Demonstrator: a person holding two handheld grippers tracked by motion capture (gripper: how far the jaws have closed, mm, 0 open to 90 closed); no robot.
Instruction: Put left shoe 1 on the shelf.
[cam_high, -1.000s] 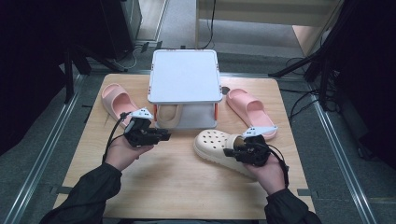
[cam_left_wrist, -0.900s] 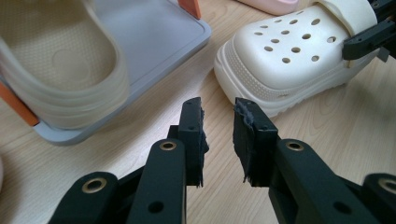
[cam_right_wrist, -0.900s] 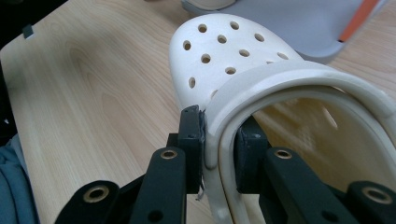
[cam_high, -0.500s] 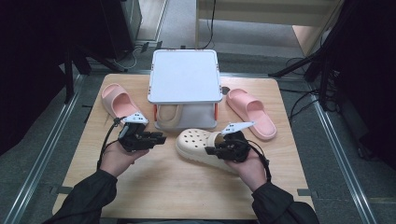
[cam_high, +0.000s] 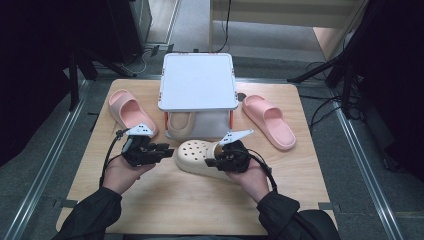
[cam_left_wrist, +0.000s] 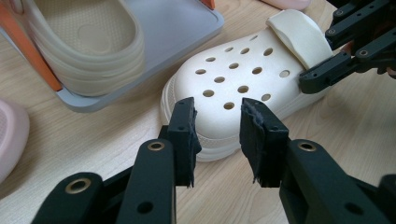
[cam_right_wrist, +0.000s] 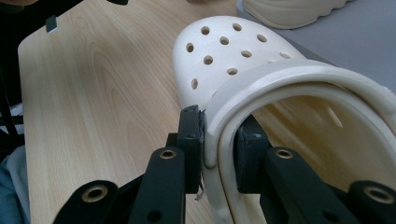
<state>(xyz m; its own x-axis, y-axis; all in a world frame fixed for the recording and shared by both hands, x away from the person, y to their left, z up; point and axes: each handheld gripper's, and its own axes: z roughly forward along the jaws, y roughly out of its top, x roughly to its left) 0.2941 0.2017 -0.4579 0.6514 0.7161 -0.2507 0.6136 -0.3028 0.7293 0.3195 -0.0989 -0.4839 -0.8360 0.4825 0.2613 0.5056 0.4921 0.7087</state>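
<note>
Nowhere can any brand, label or writing be read. On the pale wooden worktop (cam_high: 150, 210), a cream perforated clog (cam_high: 197, 156) lies before a grey shoe rack (cam_high: 197, 82). The right gripper (cam_high: 216, 162) has its fingers (cam_right_wrist: 190, 140) clamped on the clog's heel rim. The left gripper (cam_high: 167, 149), fingers just opening and empty, is at its toe. Grey floor surrounds the worktop.

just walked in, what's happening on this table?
A person is working two handheld grippers on a shoe-sorting setup. The right gripper is clamped on the heel rim of a cream clog on the wooden table, in front of a small grey rack where a matching clog sits on the lower shelf. The left gripper points at the clog's toe, jaws just opening, holding nothing. Two pink slides flank the rack.
</note>
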